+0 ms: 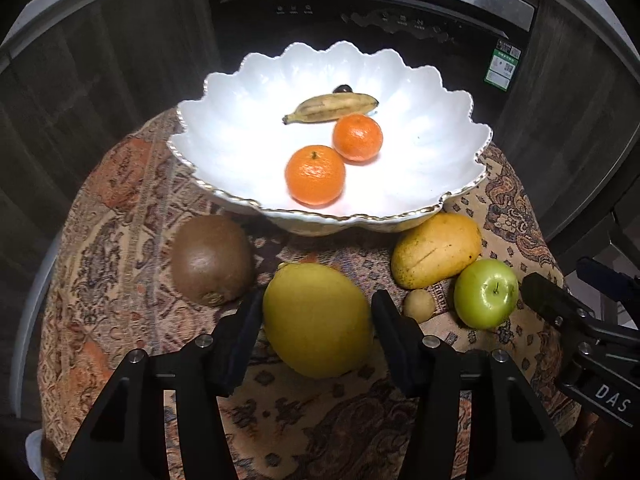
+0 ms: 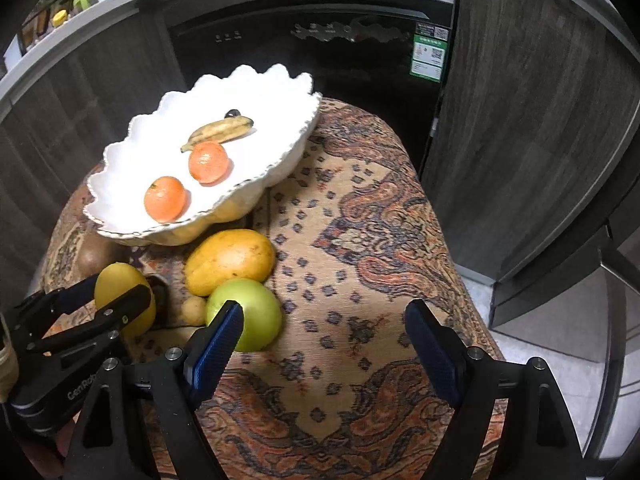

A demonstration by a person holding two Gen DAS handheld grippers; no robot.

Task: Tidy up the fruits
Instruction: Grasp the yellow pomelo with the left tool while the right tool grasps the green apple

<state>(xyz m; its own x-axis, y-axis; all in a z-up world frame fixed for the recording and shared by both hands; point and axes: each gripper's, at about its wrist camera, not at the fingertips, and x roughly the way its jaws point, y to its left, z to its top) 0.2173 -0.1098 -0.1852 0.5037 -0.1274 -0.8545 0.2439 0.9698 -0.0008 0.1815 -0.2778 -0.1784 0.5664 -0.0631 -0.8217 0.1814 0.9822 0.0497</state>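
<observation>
The left gripper (image 1: 318,322) straddles the lemon (image 1: 317,319) just in front of the bowl (image 1: 224,140) — fingers spread, not yet pinching, lined up for lifting. The right gripper (image 2: 324,354) hangs released near the green apple (image 2: 245,314) — 2 oranges (image 1: 315,175) already sit in the bowl.

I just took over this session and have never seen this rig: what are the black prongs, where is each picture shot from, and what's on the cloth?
The black prongs are the fingers of two handheld grippers, each carrying a camera that looks along them. One picture looks out from the left gripper, whose open fingers sit either side of the lemon without visibly pressing it. The other looks out from the right gripper, open and empty beside the green apple. On the patterned cloth also lie a kiwi, a mango and a small round tan fruit. The white bowl holds two oranges and a banana.
</observation>
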